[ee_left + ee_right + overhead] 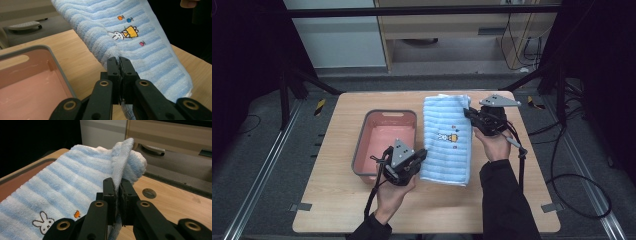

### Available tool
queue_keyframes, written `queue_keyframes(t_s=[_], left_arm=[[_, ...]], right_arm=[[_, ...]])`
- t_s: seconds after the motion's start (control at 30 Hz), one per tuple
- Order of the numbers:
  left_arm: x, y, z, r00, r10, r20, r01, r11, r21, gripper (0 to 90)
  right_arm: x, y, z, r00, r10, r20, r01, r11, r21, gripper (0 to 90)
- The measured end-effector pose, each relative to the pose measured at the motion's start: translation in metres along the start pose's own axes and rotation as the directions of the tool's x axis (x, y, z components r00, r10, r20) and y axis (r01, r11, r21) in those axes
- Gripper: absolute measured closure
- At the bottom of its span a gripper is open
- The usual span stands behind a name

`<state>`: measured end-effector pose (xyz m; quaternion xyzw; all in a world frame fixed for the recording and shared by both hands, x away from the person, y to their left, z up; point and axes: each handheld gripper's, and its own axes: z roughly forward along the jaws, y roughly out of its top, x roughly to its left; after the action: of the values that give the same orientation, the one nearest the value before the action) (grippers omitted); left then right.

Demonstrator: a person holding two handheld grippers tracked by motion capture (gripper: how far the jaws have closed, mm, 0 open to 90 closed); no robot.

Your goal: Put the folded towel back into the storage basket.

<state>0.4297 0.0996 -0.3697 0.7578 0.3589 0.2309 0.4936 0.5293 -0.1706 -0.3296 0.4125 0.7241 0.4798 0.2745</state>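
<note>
The pink basin [384,142] on the desk [337,200] sits bare inside, with the striped towel [446,145] at its 3 o'clock. The left claw [119,62] and the right claw [117,185] each pinch a towel edge tight. The right gripper view shows a round plug [149,193] in the desktop.

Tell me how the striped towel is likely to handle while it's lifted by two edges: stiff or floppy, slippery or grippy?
Probably floppy: the striped towel bunches where the left tongs pinch its edge and folds over at the right tongs. Its looped terry pile looks grippy, so slipping seems unlikely. It appears light for its size, and likely to sag between the two grips.
</note>
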Motion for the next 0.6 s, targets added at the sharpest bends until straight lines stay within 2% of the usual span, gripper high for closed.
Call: queue_keyframes(t_s=[0.3,0.37,0.6], left_arm=[[0.016,0.006,-0.015,0.9997,-0.002,-0.023,0.001,0.9997,-0.026,87.7],[0.019,0.006,-0.018,0.9996,-0.009,-0.029,0.008,0.9994,-0.035,87.8],[0.032,0.009,-0.031,0.9985,-0.022,-0.05,0.019,0.9981,-0.058,87.8]], right_arm=[[0.015,0.018,0.008,0.9998,-0.012,-0.015,0.012,1.0,-0.021,84.8],[0.022,0.024,0.012,0.9995,-0.024,-0.022,0.023,0.999,-0.026,84.8],[0.033,0.035,0.018,0.9986,-0.041,-0.034,0.04,0.999,-0.034,84.8]])
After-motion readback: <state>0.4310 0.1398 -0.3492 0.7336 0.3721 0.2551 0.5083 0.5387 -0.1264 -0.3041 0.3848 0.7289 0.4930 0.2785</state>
